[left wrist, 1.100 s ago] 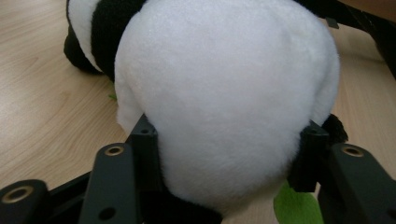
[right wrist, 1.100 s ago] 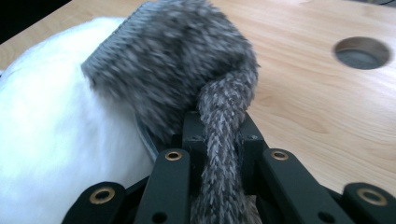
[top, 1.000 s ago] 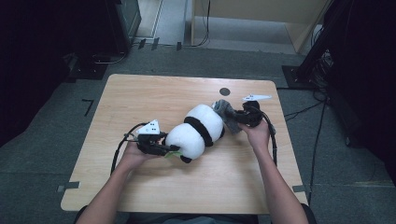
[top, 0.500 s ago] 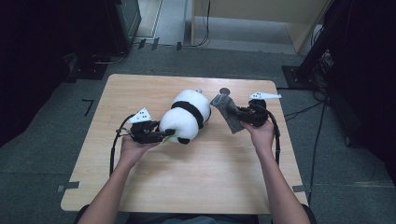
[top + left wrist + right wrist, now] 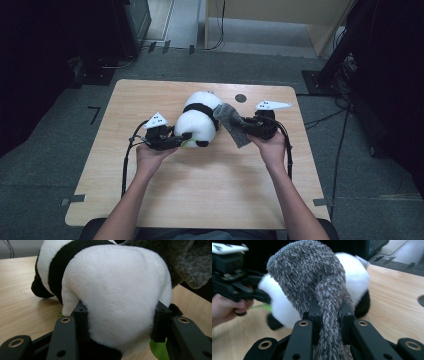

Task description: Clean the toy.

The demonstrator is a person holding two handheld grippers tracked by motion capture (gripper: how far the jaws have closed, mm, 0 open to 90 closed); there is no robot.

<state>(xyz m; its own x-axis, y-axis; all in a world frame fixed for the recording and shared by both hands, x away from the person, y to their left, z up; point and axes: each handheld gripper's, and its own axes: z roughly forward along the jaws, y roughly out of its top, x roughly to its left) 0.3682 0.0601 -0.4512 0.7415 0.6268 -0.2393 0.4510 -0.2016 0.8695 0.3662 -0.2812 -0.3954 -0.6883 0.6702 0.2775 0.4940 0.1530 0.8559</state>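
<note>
We note the plush panda [image 5: 197, 122] lying on its side on the wooden table [image 5: 215, 190], near the far edge, just short of the round dark hole [image 5: 241, 98]. Beside the panda, on its right, a grey fuzzy cloth [image 5: 234, 124] touches its back. The left gripper [image 5: 176, 140] has its jaws pressed into the panda's white lower body from both sides; a green scrap [image 5: 158, 351] shows under that end. The right gripper [image 5: 246, 128], right of the panda, has its jaws pinched tight on the cloth.
</note>
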